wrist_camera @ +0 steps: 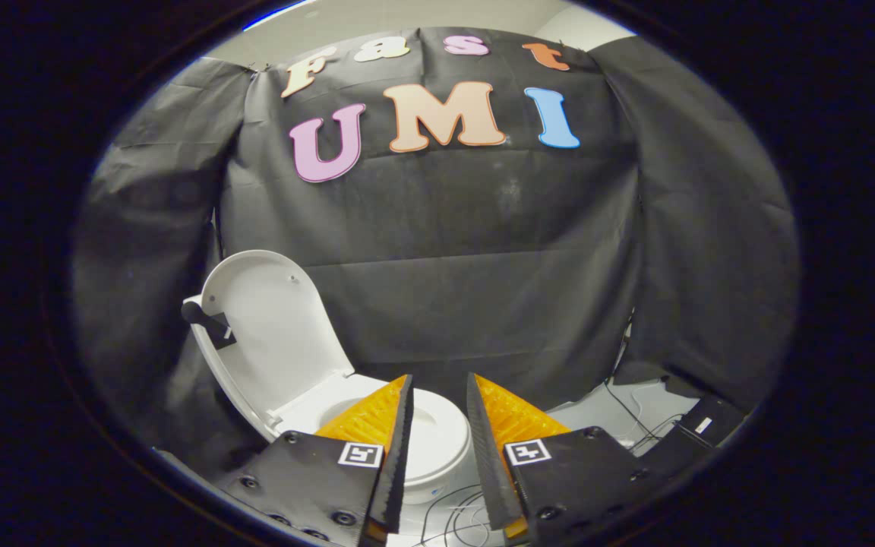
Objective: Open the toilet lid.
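Black cables [635, 425] and a dark box [699, 429] lie on the white floor [597, 414] at right. My gripper [439, 410] is apart, holding nothing; the toilet lid [270, 334] stands raised beyond my fingers, over the toilet [437, 441].

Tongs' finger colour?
Orange fingers with black inner pads, tongs open; gripper view.

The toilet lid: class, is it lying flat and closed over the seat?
No. The toilet lid stands raised behind the seat, leaving the bowl opening exposed, while the tool hovers open with nothing between its fingers.
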Demonstrator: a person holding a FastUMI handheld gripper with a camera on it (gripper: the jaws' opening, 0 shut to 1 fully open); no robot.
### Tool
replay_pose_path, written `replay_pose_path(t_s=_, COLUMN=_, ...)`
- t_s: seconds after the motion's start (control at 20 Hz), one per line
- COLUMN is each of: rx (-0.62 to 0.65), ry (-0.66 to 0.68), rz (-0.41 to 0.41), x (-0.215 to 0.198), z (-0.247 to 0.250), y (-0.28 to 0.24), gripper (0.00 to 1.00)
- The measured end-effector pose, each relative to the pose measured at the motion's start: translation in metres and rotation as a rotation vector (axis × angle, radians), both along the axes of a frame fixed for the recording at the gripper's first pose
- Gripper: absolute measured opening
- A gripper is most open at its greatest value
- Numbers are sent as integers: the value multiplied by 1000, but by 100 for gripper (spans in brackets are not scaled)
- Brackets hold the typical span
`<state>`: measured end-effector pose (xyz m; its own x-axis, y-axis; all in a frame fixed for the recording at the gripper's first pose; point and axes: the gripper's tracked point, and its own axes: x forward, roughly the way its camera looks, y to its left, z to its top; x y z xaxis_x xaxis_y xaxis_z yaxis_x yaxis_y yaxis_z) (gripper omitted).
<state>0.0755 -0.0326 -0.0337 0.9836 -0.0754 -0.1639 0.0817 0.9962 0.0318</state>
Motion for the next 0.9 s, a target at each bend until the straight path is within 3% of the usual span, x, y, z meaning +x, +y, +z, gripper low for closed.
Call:
replay_pose_path(t_s=0.3, rx=-65, ry=34, rz=61, x=-14, z=-8, y=20, gripper=44)
replay_pose_path(t_s=0.65, rx=-36, ry=4, rz=90, x=-42, z=4, y=23, gripper=45)
replay_pose_path(t_s=0.9, rx=-63, ry=-102, rz=99, x=-64, z=27, y=25, gripper=44)
